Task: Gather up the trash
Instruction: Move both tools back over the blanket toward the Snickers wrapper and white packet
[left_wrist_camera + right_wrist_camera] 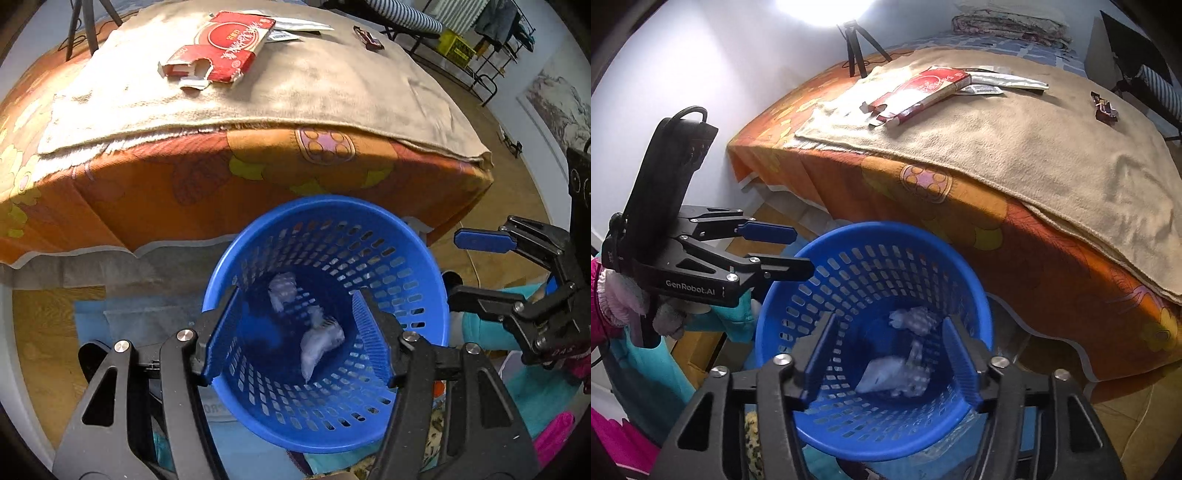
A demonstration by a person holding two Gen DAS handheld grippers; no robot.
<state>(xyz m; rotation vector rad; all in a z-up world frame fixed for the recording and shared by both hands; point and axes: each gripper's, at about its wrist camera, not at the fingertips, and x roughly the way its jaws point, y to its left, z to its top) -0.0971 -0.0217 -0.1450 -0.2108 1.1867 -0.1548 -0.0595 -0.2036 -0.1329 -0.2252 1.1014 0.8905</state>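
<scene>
Above the blue basket (pixel 424 266), both tongs hang open and empty.

From the left: the left tongs (pixel 295 332) and right tongs (pixel 890 354) gape over crumpled paper (pixel 317 343) already binned; the red carton (pixel 225 44), white packets (pixel 1008 81) and dark wrapper (pixel 367 37) wait on the bed. Judged best: reach for the carton's near edge, pinching flat cardboard firmly.

Basket (pixel 369 229) mouth lies wide open beneath both grippers, only crumpled paper (pixel 319 345) at the bottom. Beyond it the bed (pixel 258 173) edge blocks low passage; above, the blanket (pixel 314 81) is free right of the box (pixel 225 46).
</scene>
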